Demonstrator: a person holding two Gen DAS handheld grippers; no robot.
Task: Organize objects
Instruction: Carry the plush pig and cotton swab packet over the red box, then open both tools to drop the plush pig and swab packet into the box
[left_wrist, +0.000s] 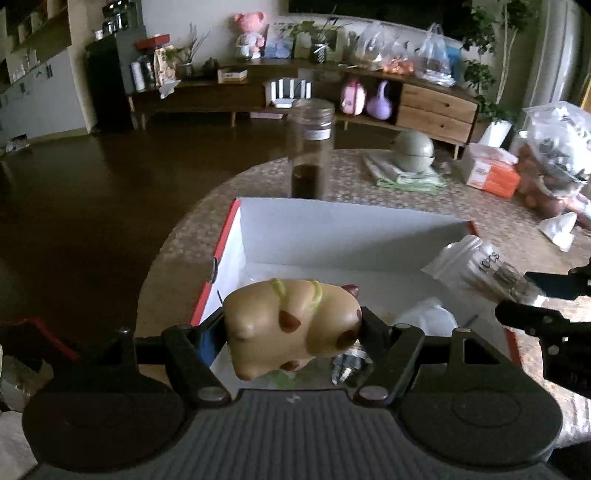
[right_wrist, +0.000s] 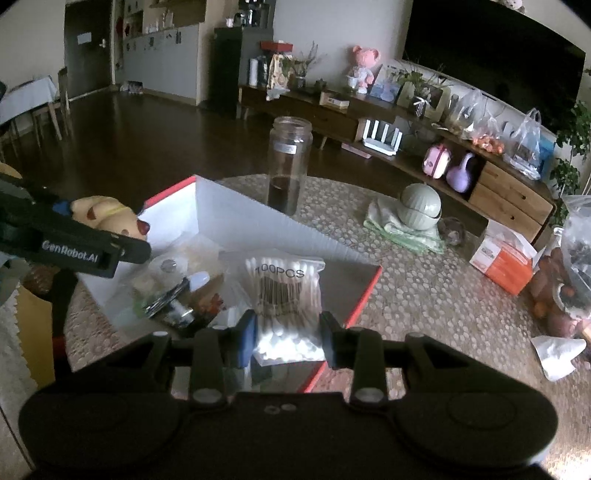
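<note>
Left gripper (left_wrist: 293, 328) clenched on a tan toy animal (left_wrist: 291, 325) with brown spots, held above the near-left corner of an open red-edged white box (left_wrist: 332, 229). Right gripper (right_wrist: 288, 332) clamped on a clear bag of cotton swabs (right_wrist: 284, 291), over the near-right part of the same box. Inside the box, at nine o'clock from the bag, a jumble of small items (right_wrist: 177, 295), too blurred to name. Beyond the box, at twelve o'clock, an upright open glass jar (right_wrist: 290, 166) on the patterned round table (right_wrist: 424, 280).
</note>
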